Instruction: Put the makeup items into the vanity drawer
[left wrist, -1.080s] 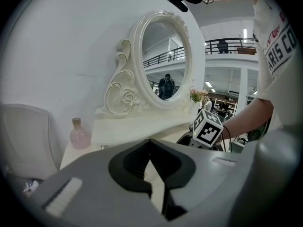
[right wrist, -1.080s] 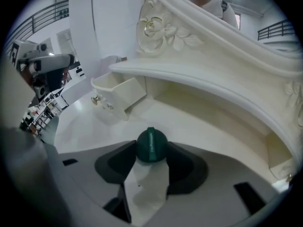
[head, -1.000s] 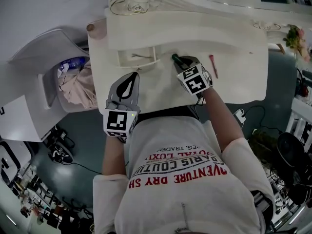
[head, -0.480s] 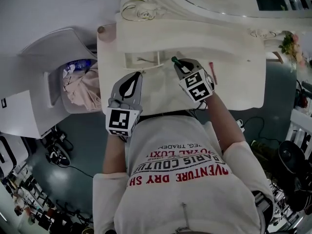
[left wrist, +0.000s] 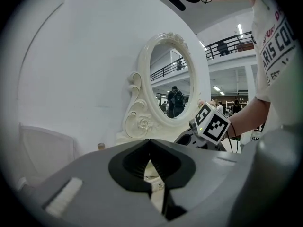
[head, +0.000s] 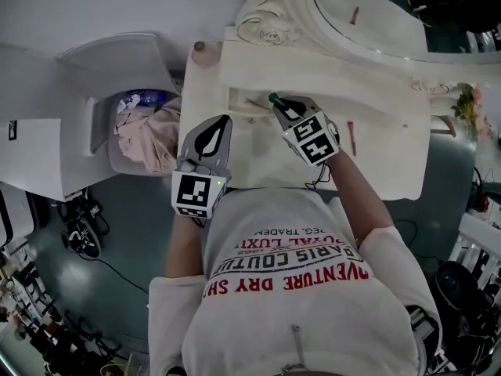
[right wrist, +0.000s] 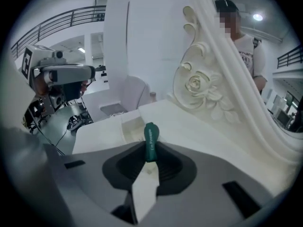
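A dark green makeup tube (head: 275, 99) sticks out of my right gripper (head: 280, 106), which is shut on it at the right end of the small open drawer (head: 241, 110) in the white vanity top (head: 266, 155). In the right gripper view the tube (right wrist: 150, 141) points up between the pads, above the drawer (right wrist: 131, 128). A red pencil (head: 351, 138) lies on the vanity top to the right. My left gripper (head: 213, 130) hovers over the vanity's front left, shut with nothing in it; its jaw tips (left wrist: 150, 142) meet.
An oval mirror (head: 368, 18) in a carved cream frame stands at the back of the vanity. A white bin with crumpled cloth (head: 149, 128) sits left of the vanity. A small brown knob (head: 200, 47) marks the back left corner.
My right gripper has carried the green tube left, closer to the open drawer. The left gripper has kept its place near the vanity's front edge.
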Demonstrator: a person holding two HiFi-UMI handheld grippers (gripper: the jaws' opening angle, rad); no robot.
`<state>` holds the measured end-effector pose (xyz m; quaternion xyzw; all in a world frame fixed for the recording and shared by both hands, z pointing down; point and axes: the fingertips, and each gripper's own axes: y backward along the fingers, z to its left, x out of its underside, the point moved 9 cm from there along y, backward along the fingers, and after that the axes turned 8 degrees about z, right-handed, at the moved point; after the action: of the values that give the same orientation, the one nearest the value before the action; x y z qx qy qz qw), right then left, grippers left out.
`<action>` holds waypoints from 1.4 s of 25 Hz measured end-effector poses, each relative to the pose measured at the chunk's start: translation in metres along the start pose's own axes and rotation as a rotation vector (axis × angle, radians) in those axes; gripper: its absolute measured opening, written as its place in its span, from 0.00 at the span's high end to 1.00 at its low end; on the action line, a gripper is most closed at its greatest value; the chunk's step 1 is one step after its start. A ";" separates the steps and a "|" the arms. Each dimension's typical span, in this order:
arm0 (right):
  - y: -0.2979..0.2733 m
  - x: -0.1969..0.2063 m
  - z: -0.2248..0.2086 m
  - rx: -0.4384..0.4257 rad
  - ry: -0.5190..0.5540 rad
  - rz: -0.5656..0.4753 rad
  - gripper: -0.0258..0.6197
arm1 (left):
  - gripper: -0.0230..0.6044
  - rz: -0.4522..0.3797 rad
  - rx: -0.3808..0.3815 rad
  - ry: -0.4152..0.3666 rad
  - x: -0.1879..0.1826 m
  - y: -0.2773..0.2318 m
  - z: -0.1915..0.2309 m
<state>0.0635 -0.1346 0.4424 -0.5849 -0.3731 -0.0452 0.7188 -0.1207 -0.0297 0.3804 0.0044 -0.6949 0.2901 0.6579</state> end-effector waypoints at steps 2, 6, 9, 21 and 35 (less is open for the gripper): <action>-0.010 -0.007 0.007 -0.029 0.026 0.018 0.88 | 0.95 0.002 -0.022 0.007 0.003 0.008 0.005; -0.030 -0.018 0.019 -0.070 0.079 0.058 0.87 | 0.95 0.014 -0.080 0.045 0.012 0.023 0.013; -0.040 -0.026 0.024 -0.098 0.029 0.073 0.80 | 0.95 0.017 -0.104 0.051 0.019 0.032 0.022; -0.047 -0.039 0.027 -0.115 -0.017 0.038 0.61 | 0.95 0.025 -0.151 0.087 0.027 0.045 0.032; 0.009 0.022 -0.022 0.039 -0.194 0.026 0.61 | 0.95 0.023 0.053 0.012 0.001 -0.017 -0.004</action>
<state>0.0942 -0.1428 0.4474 -0.5771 -0.4339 0.0283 0.6912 -0.1107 -0.0418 0.3878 0.0119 -0.6831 0.3159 0.6583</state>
